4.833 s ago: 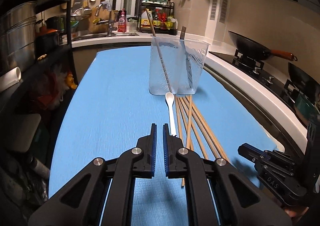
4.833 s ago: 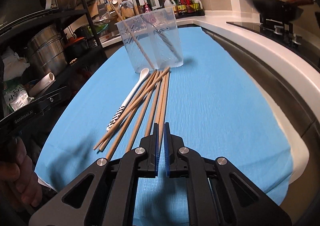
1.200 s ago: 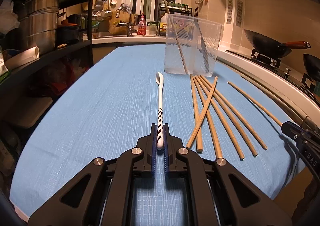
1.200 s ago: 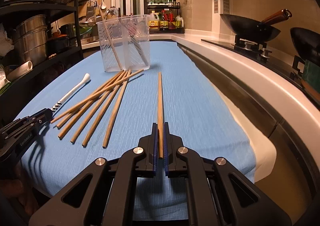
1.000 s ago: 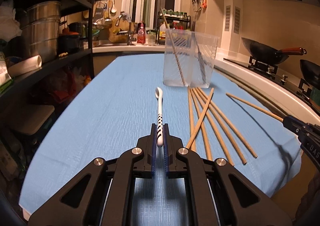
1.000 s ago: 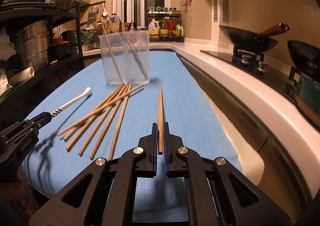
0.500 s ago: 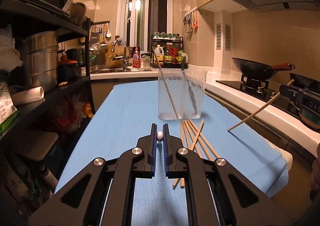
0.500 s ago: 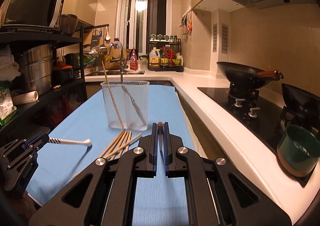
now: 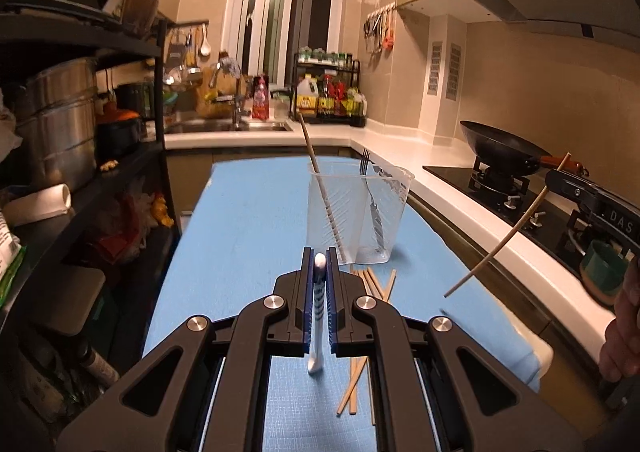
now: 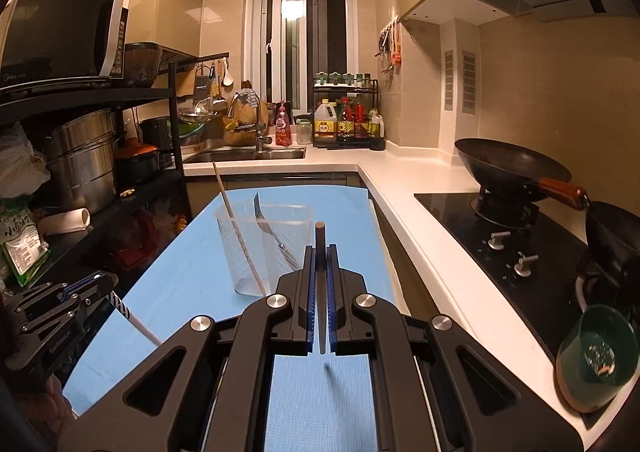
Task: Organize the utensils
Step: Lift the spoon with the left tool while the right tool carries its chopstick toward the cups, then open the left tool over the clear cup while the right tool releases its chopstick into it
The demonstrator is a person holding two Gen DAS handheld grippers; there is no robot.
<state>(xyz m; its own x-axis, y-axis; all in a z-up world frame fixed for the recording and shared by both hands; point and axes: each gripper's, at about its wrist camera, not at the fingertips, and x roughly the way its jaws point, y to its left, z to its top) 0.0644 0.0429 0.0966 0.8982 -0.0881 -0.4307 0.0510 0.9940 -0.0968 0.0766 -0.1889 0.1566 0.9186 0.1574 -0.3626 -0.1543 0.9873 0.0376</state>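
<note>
Your left wrist camera looks down its gripper (image 9: 319,264) from above the blue mat (image 9: 248,220), facing the clear cup (image 9: 358,212) close at 12 o'clock. Your right wrist camera sits higher, cup (image 10: 264,248) at 11 o'clock. Both views share cup, mat and wok (image 9: 500,150).

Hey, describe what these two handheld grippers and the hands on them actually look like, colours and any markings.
Both are matte black, angular linkage frames with round silver pivot bolts and blue ribbed pads lining the fingers. The left gripper carries white "GenRobot.AI" lettering on its side; the right gripper shows "DAS" on its body. Bare skin of each hand shows at the frame edges. No cables or sleeves are visible.
</note>
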